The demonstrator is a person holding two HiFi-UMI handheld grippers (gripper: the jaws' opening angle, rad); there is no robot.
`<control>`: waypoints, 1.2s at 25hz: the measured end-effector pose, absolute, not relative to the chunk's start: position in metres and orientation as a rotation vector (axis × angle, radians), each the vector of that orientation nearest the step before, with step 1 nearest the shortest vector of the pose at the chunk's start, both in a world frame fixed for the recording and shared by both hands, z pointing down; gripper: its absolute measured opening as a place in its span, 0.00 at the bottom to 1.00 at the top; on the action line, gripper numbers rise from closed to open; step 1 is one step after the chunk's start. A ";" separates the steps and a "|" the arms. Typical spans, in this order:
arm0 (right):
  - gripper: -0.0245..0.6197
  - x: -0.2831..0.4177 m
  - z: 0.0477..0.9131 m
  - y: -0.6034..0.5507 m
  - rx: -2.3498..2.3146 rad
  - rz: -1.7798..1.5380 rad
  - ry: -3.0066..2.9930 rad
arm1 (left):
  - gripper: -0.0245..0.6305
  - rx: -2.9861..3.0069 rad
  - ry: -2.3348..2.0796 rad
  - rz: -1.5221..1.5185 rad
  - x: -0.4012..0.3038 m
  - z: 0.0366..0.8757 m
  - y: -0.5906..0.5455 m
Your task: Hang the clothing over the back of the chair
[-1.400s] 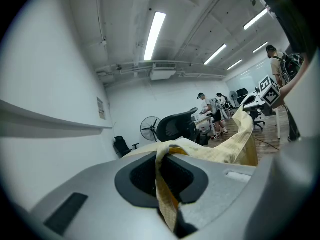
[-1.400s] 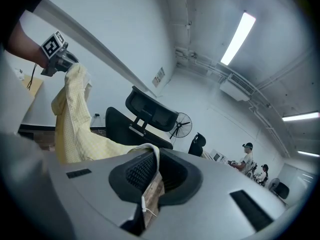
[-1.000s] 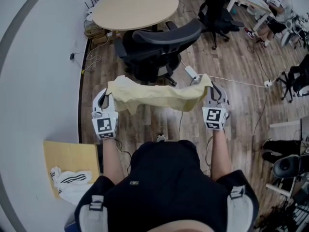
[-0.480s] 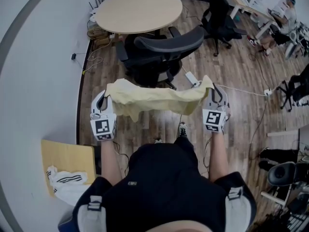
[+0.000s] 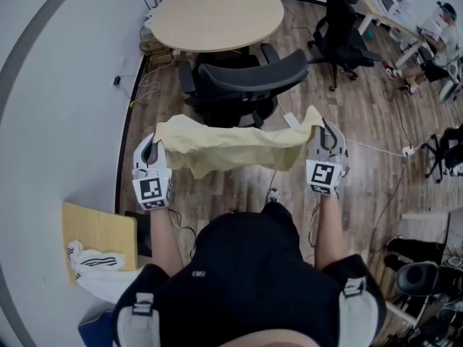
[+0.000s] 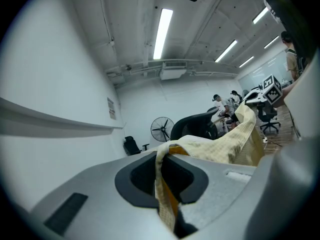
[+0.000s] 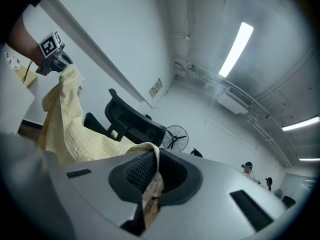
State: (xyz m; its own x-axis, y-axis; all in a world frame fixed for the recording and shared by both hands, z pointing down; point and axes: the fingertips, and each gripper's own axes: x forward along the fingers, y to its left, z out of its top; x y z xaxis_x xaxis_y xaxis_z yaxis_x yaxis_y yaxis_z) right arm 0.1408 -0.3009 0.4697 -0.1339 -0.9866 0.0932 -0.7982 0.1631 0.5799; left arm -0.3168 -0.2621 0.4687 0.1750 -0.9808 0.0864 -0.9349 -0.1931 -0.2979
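A pale yellow checked garment (image 5: pixel 235 146) is stretched between both grippers in the head view. My left gripper (image 5: pixel 154 144) is shut on its left corner, and my right gripper (image 5: pixel 325 133) is shut on its right corner. The cloth hangs in the air just in front of a black office chair (image 5: pixel 249 85), whose curved backrest (image 5: pixel 253 76) lies a little beyond it. In the left gripper view the yellow cloth (image 6: pixel 220 149) is pinched in the jaws and the chair (image 6: pixel 195 126) shows behind. In the right gripper view the cloth (image 7: pixel 67 124) trails left toward the other gripper, with the chair back (image 7: pixel 132 124) above it.
A round wooden table (image 5: pixel 215 14) stands beyond the chair. A second black chair (image 5: pixel 346 31) is at the upper right. Cables and a power strip (image 5: pixel 409 151) lie on the wood floor. At lower left a white garment with black stripes (image 5: pixel 90 262) rests on a small wooden board (image 5: pixel 94 231).
The person has stepped forward, and both grippers carry the spread garment closer to the chair's backrest. The grips on both corners are unchanged.
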 end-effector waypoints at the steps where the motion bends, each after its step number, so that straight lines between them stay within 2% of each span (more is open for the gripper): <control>1: 0.04 0.145 0.467 -0.307 1.690 -0.551 -1.995 | 0.05 -2.236 1.897 -0.380 -0.317 0.466 -0.264; 13: 0.04 0.183 0.437 -0.383 1.653 -0.654 -2.100 | 0.05 -1.896 2.231 -0.242 -0.319 0.423 -0.270; 30: 0.04 0.236 0.416 -0.438 1.595 -0.740 -2.195 | 0.05 -1.760 2.284 -0.243 -0.248 0.400 -0.270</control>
State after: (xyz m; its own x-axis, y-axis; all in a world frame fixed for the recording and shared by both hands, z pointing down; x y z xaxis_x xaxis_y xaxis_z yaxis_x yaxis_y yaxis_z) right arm 0.2364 -0.4384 0.4162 -0.3200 -0.9466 -0.0381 -0.7764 0.2390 0.5832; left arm -0.2485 -0.2701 0.3996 -0.2411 -0.9660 -0.0929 -0.9248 0.2577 -0.2799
